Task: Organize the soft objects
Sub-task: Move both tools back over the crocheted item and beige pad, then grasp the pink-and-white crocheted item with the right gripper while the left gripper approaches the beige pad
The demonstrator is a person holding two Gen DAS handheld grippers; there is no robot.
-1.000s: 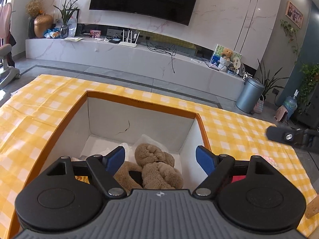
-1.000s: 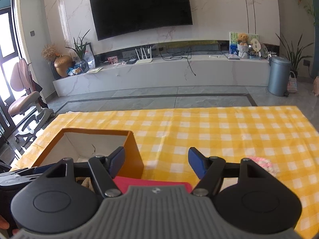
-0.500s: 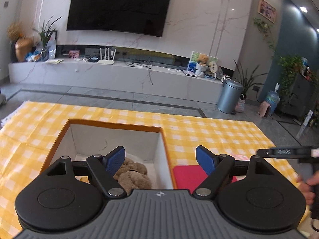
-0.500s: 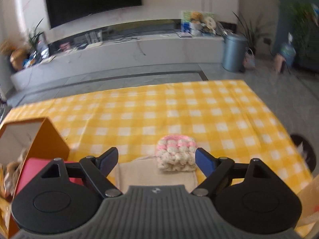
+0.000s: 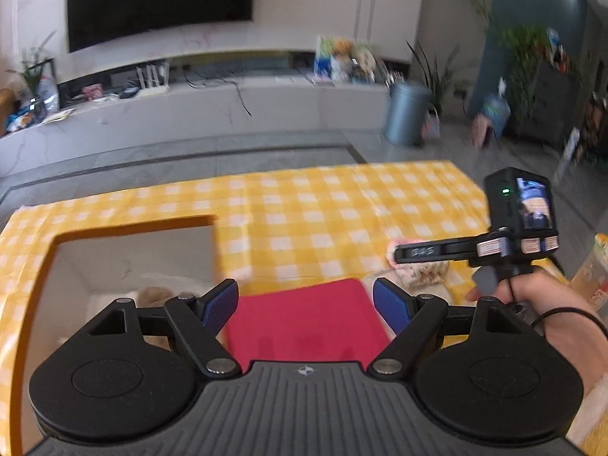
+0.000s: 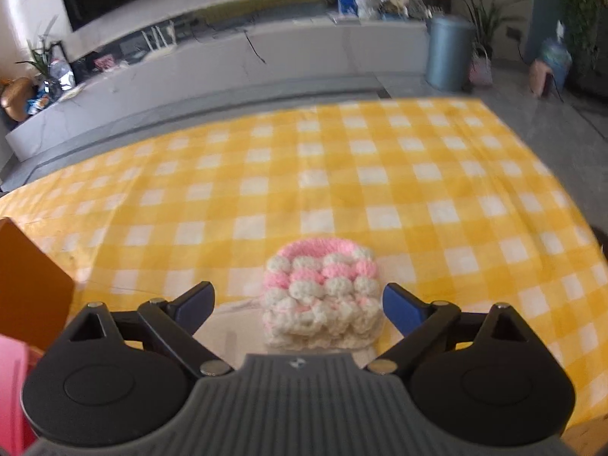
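Note:
An orange box (image 5: 133, 226) with white inner walls stands on the left of the yellow checked tablecloth; a brown plush toy (image 5: 152, 294) lies inside it. A folded red cloth (image 5: 304, 319) lies right of the box, and my left gripper (image 5: 306, 306) hangs open and empty above it. A pink and white crocheted piece (image 6: 323, 288) rests partly on a beige cloth (image 6: 235, 326). My right gripper (image 6: 298, 306) is open with the crocheted piece between its fingers, not touching. In the left wrist view the right gripper (image 5: 433, 252) hovers over that piece.
The orange box's corner (image 6: 30, 285) and the red cloth's edge (image 6: 11, 391) show at the left of the right wrist view. A yellow package (image 5: 592, 266) stands at the table's right edge. Beyond the table are the floor, a TV bench and a grey bin (image 5: 404, 114).
Both grippers have swung right. The left one went from over the box to over the red cloth. The right one closed in on the crocheted piece, which now sits between its open fingers.

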